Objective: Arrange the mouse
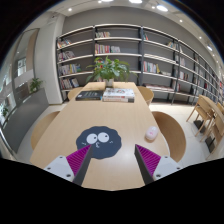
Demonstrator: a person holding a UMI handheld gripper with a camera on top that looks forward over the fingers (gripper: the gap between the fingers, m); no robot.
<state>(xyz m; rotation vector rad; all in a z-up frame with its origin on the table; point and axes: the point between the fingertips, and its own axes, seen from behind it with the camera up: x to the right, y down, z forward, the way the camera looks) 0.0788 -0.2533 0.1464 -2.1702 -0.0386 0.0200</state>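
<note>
A dark cloud-shaped mouse pad [98,141] with two cartoon eyes lies on the round wooden table [110,115], just ahead of my left finger. A small pale pink mouse [152,133] rests on the table to the right of the pad, beyond my right finger. My gripper [113,159] is open, its two magenta pads wide apart, with only bare tabletop between them. The fingers [78,160] hover above the table's near part and touch neither pad nor mouse.
Books [118,95] and a dark flat item [89,96] lie at the table's far side, with a potted plant [108,70] behind. Wooden chairs [172,135] stand around the table. Bookshelves [150,50] line the back wall.
</note>
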